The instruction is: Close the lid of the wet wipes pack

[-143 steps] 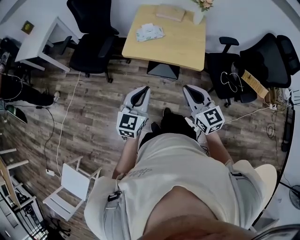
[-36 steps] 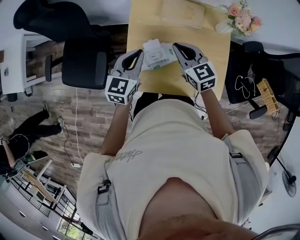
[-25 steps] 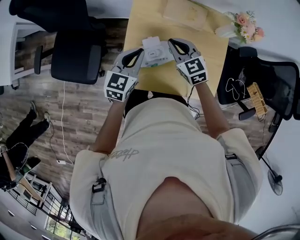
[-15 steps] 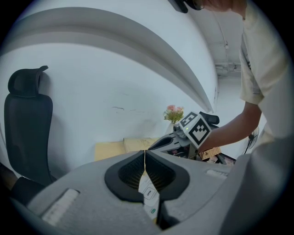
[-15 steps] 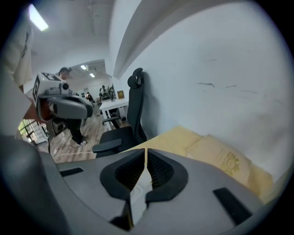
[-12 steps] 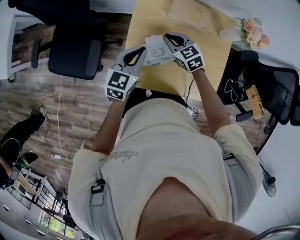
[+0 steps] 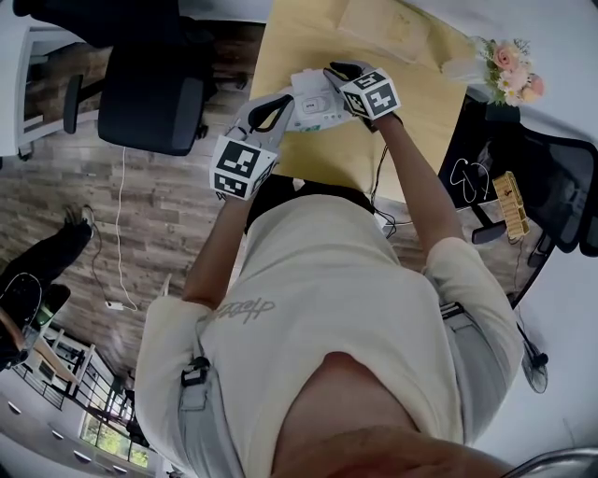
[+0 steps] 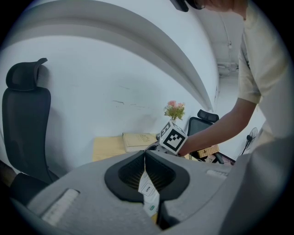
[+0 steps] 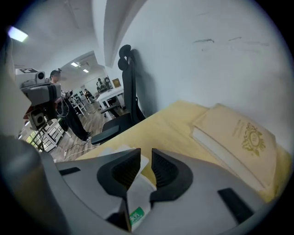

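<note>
The white wet wipes pack [image 7: 311,99] lies on the wooden table [image 7: 411,121] between both grippers. My left gripper [image 7: 283,105] holds the pack's near left edge. In the left gripper view its jaws [image 8: 145,155] meet at the tips, with a white strip of the pack [image 8: 148,188] printed "OPEN" pinched between them. My right gripper [image 7: 334,75] reaches over the pack's top right. In the right gripper view its jaws [image 9: 146,153] stand almost together on a white flap of the pack [image 9: 135,197] with a green label. I cannot tell if the lid is down.
A cream book [image 7: 378,23] lies at the table's far end, with a flower vase [image 7: 509,65] at its right corner. A black office chair [image 7: 154,93] stands left of the table, another chair [image 7: 551,187] to the right. A person [image 7: 37,271] is on the floor at left.
The person has walked up to the table. In the last second my right gripper has moved left and further over the pack. The left gripper has stayed at the pack's left edge.
</note>
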Action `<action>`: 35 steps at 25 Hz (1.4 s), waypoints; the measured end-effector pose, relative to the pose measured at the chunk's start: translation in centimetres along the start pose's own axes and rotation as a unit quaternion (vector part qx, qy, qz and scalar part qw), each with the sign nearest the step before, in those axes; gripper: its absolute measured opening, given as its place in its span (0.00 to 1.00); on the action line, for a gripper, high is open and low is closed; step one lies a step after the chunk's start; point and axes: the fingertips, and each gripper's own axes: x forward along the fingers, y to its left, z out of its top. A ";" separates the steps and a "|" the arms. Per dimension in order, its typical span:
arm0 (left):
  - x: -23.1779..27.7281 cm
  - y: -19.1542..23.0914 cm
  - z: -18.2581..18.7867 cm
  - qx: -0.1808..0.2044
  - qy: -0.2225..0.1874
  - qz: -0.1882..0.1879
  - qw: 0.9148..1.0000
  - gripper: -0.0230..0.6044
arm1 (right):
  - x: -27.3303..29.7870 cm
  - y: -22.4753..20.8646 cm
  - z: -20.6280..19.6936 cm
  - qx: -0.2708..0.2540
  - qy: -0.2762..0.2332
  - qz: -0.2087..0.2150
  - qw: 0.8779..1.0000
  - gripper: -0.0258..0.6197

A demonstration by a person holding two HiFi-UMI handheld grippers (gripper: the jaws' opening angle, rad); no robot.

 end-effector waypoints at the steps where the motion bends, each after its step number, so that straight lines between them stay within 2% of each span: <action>1: 0.1 0.1 0.0 0.000 0.001 -0.001 1.000 0.06 | 0.4 -0.2 -0.4 0.006 0.008 0.005 1.000 0.13; 11: 0.8 0.6 -0.3 -0.006 0.010 -0.003 1.000 0.06 | 2.9 -0.2 -1.7 0.025 0.063 0.065 0.996 0.13; 19: 0.5 1.1 -0.9 -0.012 0.015 0.003 1.000 0.06 | 3.8 0.4 -2.1 0.082 0.076 0.136 0.984 0.13; 35: -0.6 0.5 -0.1 0.002 0.005 0.004 1.000 0.06 | 1.0 1.6 -0.1 0.011 0.036 0.110 0.993 0.11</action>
